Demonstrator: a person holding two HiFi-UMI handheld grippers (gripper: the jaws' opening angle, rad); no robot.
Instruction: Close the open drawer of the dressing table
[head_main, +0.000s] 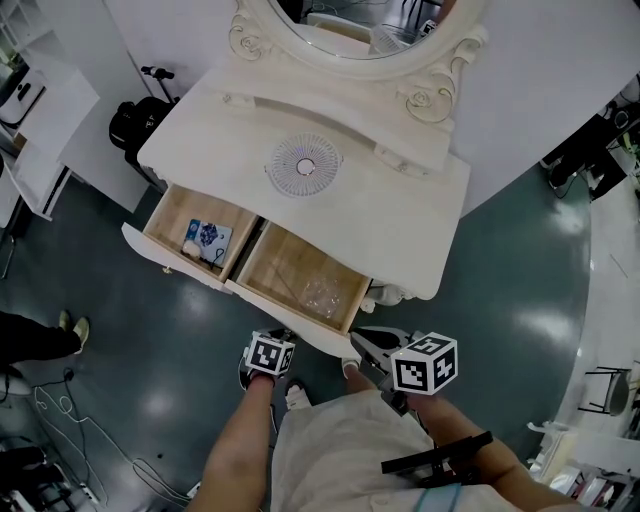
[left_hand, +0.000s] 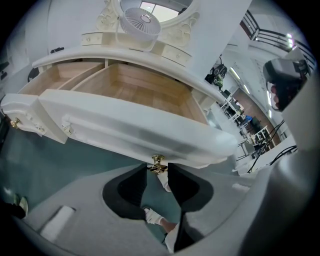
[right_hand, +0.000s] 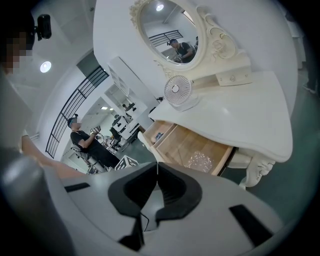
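- Two drawers stood open beneath the tabletop (head_main: 400, 195). The right-hand drawer (head_main: 262, 262), with a clear plastic item (head_main: 322, 296) inside, was the one being handled. The left-hand drawer (head_main: 172, 218) held a small blue packet (head_main: 208, 238).
- The step in hand looked like securing a hold before the push. The left gripper (left_hand: 158, 169) had its jaws closed on the brass knob (left_hand: 158, 162) of the drawer front (left_hand: 135, 134), with the pads apparently pressing its sides.
- From that gripper the drawer box lay at 12 o'clock in the left gripper view, and toward 1 o'clock in the head view.
- The right gripper (right_hand: 157, 169) hung at about 3 o'clock of the left one, well clear of the drawers, with its jaws together on nothing.
- The next move probably called for a straight, level push toward 1 o'clock along the runners, until the front met the table. After that the left-hand drawer would still need closing.
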